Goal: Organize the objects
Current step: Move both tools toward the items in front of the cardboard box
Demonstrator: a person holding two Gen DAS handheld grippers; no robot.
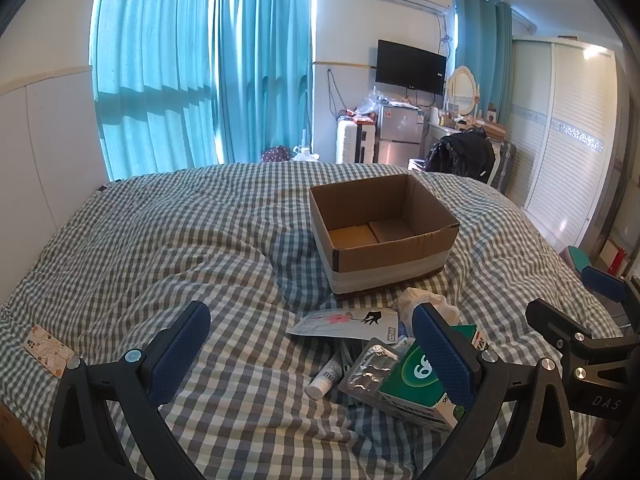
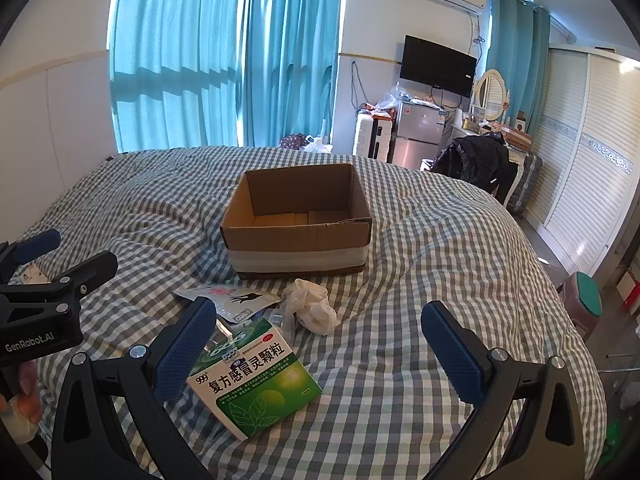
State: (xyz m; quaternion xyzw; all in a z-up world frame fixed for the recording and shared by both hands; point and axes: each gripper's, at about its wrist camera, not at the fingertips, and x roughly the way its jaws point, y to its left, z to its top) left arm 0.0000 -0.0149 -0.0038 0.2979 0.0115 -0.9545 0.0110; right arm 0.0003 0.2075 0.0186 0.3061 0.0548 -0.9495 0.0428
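Both of my tools hover low over the bed [image 2: 420,240]: left hand-held gripper [image 1: 312,354] released, right hand-held gripper [image 2: 320,354] released too, holding nothing. Ahead, the cardboard box [image 2: 296,222] sits open with only its bare floor showing. Before it the green medicine box [image 2: 256,380] lies flat, long axis running diagonally, beside a white tube [image 1: 326,378], blister pack [image 1: 370,370], printed pouch [image 1: 344,322] and crumpled plastic bag [image 2: 314,306].

Box [image 2: 296,224] sits mid-bed [image 2: 420,280], open, nothing in it. Near side of box: pile of items. Medicine carton [image 2: 256,380] nearest; blister pack [image 1: 370,372] and tube [image 1: 326,378] just left of it. Flat packet [image 2: 228,294] between pile and box, crumpled tissue [image 2: 314,306] right of packet. Phone case [image 1: 46,350] far left on bed, well apart.
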